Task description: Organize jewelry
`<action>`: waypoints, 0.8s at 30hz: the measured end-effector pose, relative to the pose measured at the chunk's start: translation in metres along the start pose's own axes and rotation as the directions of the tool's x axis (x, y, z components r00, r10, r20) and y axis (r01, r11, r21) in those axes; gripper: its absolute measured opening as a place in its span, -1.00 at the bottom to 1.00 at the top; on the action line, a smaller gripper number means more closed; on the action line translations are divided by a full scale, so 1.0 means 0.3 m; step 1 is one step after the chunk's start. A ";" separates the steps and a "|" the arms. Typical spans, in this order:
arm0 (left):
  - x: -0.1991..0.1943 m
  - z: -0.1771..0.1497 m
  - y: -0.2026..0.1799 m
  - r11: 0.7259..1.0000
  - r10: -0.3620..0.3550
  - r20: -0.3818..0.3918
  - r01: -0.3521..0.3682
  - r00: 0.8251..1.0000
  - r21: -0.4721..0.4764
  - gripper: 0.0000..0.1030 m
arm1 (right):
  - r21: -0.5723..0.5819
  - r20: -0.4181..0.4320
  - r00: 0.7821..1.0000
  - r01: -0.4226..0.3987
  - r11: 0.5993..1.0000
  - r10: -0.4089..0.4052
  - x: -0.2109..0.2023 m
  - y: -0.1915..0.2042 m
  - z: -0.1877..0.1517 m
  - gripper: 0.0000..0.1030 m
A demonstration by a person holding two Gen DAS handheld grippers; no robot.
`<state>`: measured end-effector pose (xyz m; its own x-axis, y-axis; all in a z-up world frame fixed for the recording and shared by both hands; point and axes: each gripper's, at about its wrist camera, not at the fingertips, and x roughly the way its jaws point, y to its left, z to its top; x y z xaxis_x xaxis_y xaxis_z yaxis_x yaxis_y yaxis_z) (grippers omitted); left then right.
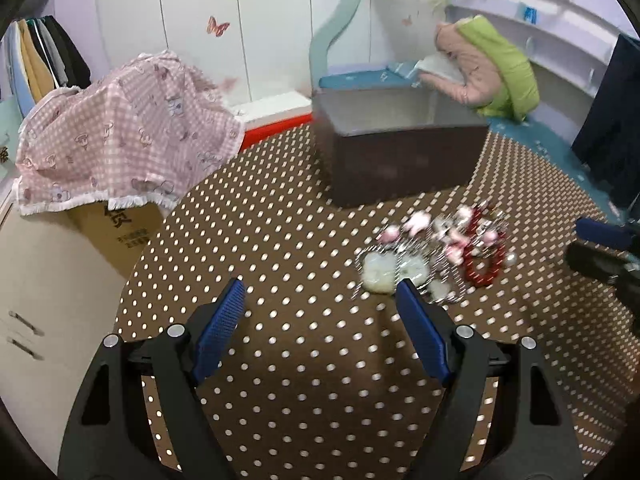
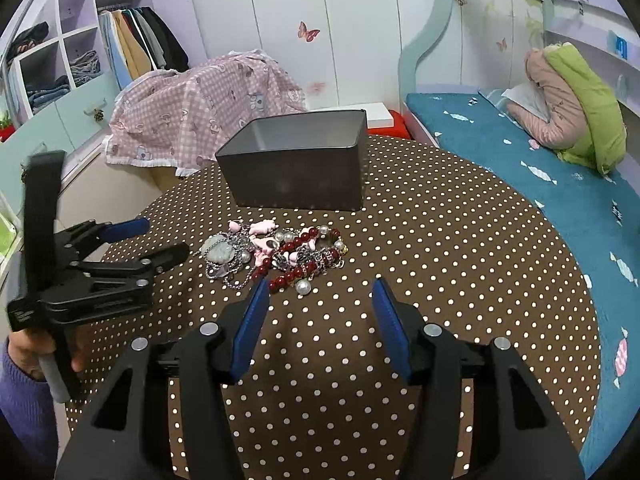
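Jewelry (image 2: 276, 256) lies in a tangled heap near the middle of a round table (image 2: 460, 248) covered in brown cloth with white dots: a dark red bead bracelet (image 2: 298, 258), silver chains (image 2: 236, 276), pink charms (image 2: 262, 230), a pale green pendant (image 2: 220, 251) and a large pearl (image 2: 303, 287). Just beyond the heap, farther away, stands an open dark gray metal box (image 2: 296, 164), apart from the pile. The right gripper (image 2: 320, 294) hovers on the near side of the jewelry, its blue-padded fingers spread wide and holding nothing. The left gripper (image 1: 320, 296) is likewise spread and empty, at the left of the heap; in its own view the pile is blurred. A pink checked cloth (image 2: 200, 108) drapes over furniture at far left, and a teal bed (image 2: 560, 200) runs along the right.
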<state>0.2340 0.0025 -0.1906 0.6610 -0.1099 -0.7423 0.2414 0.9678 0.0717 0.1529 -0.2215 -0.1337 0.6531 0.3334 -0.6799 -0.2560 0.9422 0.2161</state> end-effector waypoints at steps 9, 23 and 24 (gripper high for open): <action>0.068 -0.001 -0.024 0.999 0.021 -0.052 -0.018 0.998 0.048 0.52 | 0.007 -0.018 0.999 -0.032 0.999 0.033 0.024 0.003 -0.010 0.06; 0.113 0.070 -0.117 0.990 -0.039 -0.074 0.049 0.996 0.130 0.18 | 0.046 -0.038 0.998 -0.048 0.998 0.050 0.039 -0.035 -0.027 0.15; 0.120 0.080 -0.118 0.990 -0.054 -0.084 0.065 0.995 0.127 0.15 | 0.047 -0.038 0.998 -0.051 0.998 0.052 0.038 -0.036 -0.027 0.16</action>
<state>0.2665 -0.0412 -0.2039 0.5852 -0.1430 -0.7982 0.3717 0.9221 0.1073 0.1573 -0.2281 -0.1495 0.6111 0.3807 -0.6939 -0.2550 0.9247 0.2828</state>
